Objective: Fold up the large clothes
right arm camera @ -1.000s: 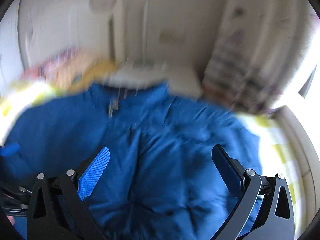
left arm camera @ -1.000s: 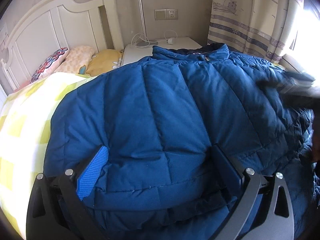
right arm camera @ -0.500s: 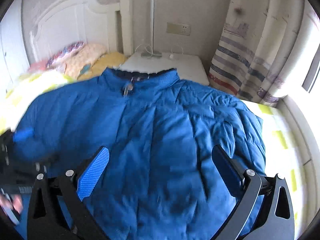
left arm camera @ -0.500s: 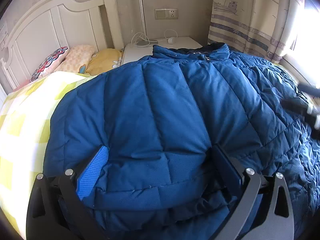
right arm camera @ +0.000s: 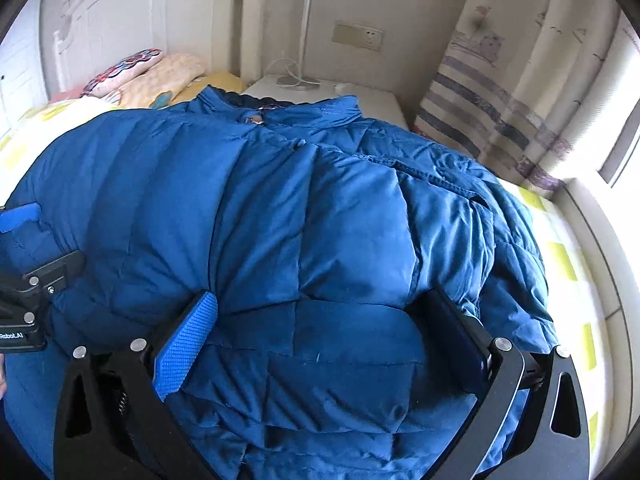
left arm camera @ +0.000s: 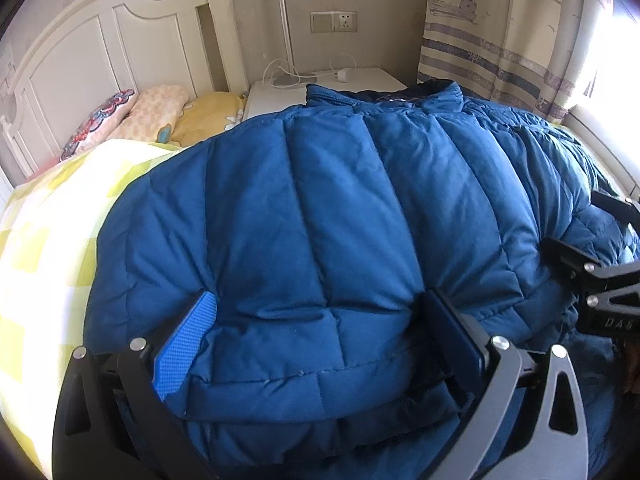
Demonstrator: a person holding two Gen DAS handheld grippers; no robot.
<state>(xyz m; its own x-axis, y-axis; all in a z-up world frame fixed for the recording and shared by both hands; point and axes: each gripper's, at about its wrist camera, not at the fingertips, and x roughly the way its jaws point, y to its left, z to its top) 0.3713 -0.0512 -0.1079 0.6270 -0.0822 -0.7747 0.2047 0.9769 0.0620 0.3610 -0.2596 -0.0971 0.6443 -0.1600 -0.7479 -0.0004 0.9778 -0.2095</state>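
Observation:
A large blue quilted puffer jacket (left arm camera: 320,220) lies spread on the bed with its collar toward the nightstand; it also shows in the right wrist view (right arm camera: 300,220). My left gripper (left arm camera: 320,328) is open, its fingers straddling the jacket's near hem on the left side. My right gripper (right arm camera: 320,328) is open, its fingers straddling the hem on the right side. Each gripper shows at the edge of the other's view: the right one (left arm camera: 600,280), the left one (right arm camera: 28,272).
The bed has a yellow and white checked cover (left arm camera: 44,248) and pillows (left arm camera: 160,112) by the white headboard (left arm camera: 100,48). A white nightstand (left arm camera: 332,80) with a lamp and cables stands behind. A curtain (left arm camera: 500,32) and a bright window are on the right.
My right gripper swept down to the jacket's near hem beside the left one; its view went from blurred to steady. The left gripper has stayed in place.

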